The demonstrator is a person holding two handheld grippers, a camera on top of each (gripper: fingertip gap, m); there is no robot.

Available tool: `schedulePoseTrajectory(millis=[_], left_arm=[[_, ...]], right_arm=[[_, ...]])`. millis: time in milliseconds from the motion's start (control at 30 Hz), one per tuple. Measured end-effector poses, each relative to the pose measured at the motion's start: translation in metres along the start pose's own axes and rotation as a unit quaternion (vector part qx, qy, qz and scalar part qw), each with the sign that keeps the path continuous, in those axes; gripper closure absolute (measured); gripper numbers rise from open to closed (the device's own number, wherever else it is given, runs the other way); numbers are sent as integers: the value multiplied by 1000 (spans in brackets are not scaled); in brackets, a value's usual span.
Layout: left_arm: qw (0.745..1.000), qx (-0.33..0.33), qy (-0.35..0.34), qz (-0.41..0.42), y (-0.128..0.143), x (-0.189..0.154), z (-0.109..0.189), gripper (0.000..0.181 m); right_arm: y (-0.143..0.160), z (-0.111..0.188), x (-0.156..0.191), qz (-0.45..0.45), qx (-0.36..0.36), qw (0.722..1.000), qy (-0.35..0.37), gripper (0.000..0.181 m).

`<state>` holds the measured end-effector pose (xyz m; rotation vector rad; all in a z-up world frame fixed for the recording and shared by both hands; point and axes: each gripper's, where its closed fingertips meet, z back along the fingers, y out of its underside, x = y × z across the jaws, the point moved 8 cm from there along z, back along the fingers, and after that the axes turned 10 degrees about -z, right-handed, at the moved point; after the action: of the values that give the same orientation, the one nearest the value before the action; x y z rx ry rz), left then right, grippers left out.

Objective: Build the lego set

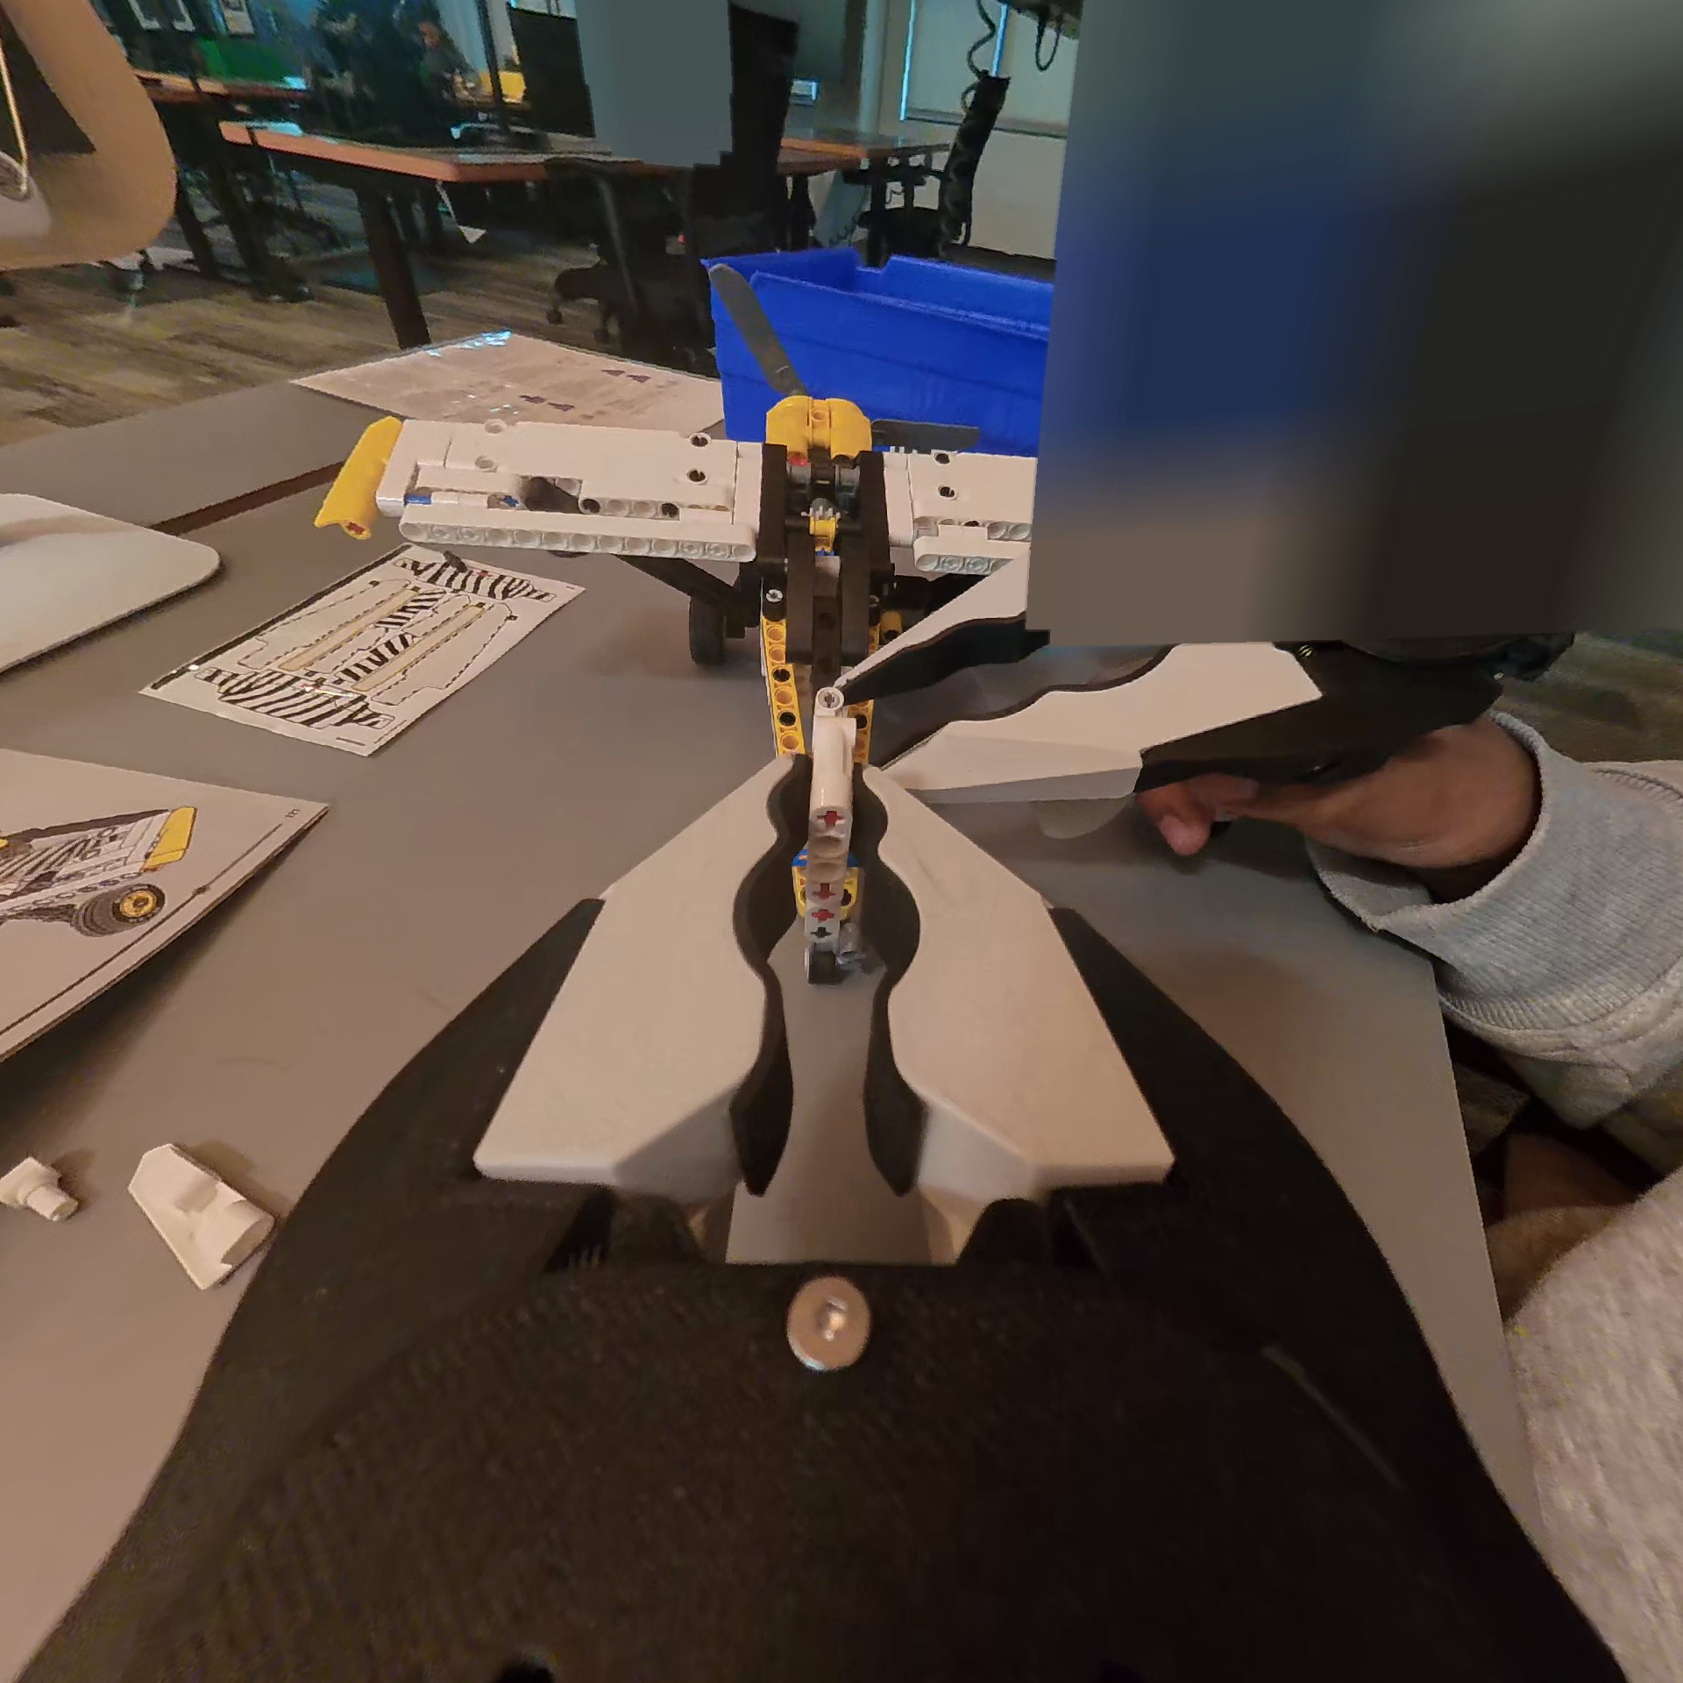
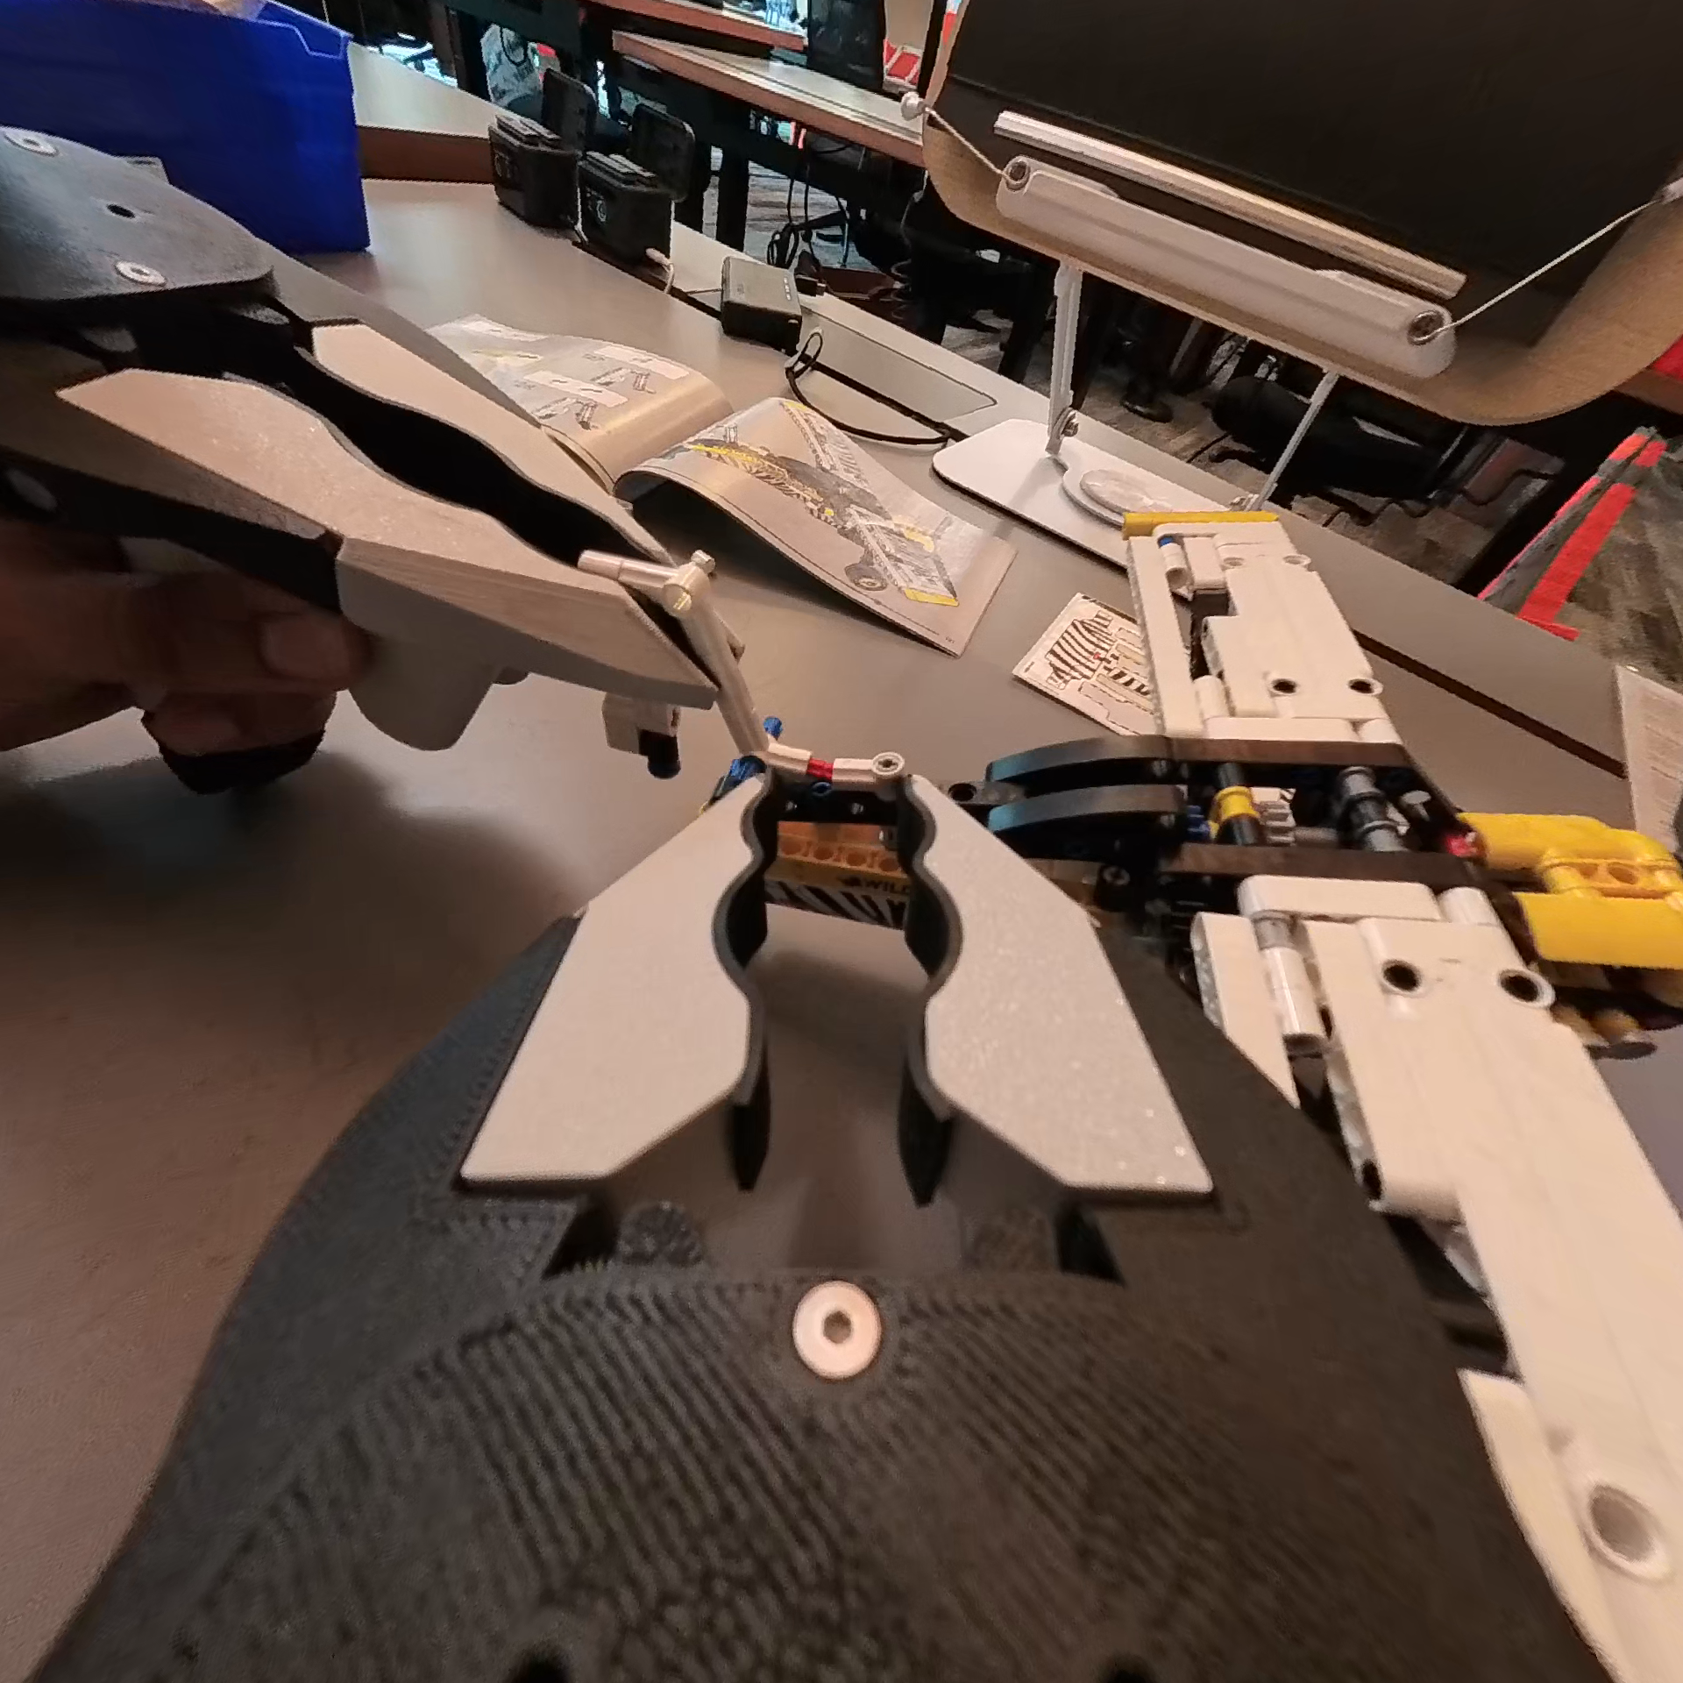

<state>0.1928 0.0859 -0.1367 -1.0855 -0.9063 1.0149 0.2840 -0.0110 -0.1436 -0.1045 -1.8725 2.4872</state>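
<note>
A lego plane (image 1: pixel 583 496) with white wings, yellow nose and black propeller stands on the grey table (image 1: pixel 510 820). Its white bent tail beam (image 1: pixel 833 774) points toward me. My left gripper (image 1: pixel 831 774) is shut on this tail beam, which is joined to the rear fuselage. In the right wrist view the left gripper (image 2: pixel 674 637) comes in from the left holding the beam (image 2: pixel 729 683). My right gripper (image 2: pixel 833 792) is closed across the yellow rear fuselage (image 2: pixel 833 851), one finger on each side. It also shows in the left wrist view (image 1: pixel 856 719), coming from the right.
A blue bin (image 1: pixel 892 337) stands behind the plane. A sticker sheet (image 1: pixel 364 637) and an open instruction booklet (image 2: pixel 801 510) lie on the table. Two loose white pieces (image 1: pixel 196 1211) lie at the near left. A monitor stand base (image 2: pixel 1047 464) sits farther back. My two grippers' fingertips are within a few centimetres of each other. The lego plane (image 1: pixel 583 496) is about 10 centimeters from my right fingertips. It turns up in the right wrist view (image 2: pixel 1212 623) as well.
</note>
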Motion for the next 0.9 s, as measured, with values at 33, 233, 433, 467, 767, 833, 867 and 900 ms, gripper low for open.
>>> schedulePoseTrajectory(millis=[33, 233, 433, 467, 767, 833, 867, 900], left_arm=[[1000, 2, 0, 2, 0, 0, 0, 174], [1000, 18, 3, 17, 3, 1, -1, 175], [1000, 25, 6, 17, 3, 0, -2, 175], [999, 28, 8, 16, 3, 0, -2, 175], [999, 31, 7, 16, 4, 1, -3, 175], [1000, 26, 3, 16, 3, 2, -2, 175], [1000, 23, 4, 17, 3, 2, -2, 175], [1000, 22, 5, 19, 3, 2, -2, 175]], right_arm=[[0, 0, 0, -1, 0, 1000, 0, 156], [-1, 0, -2, -12, -2, 1000, -5, 155], [-1, 0, -5, -25, -2, 1000, -11, 155], [-1, 0, -5, -28, -2, 1000, -12, 154], [-2, 1, -8, -42, -9, 999, -17, 150], [-3, 1, -8, -43, -17, 999, -14, 144], [-3, 1, -8, -43, -16, 999, -14, 142], [-2, 1, -8, -42, -13, 999, -15, 141]])
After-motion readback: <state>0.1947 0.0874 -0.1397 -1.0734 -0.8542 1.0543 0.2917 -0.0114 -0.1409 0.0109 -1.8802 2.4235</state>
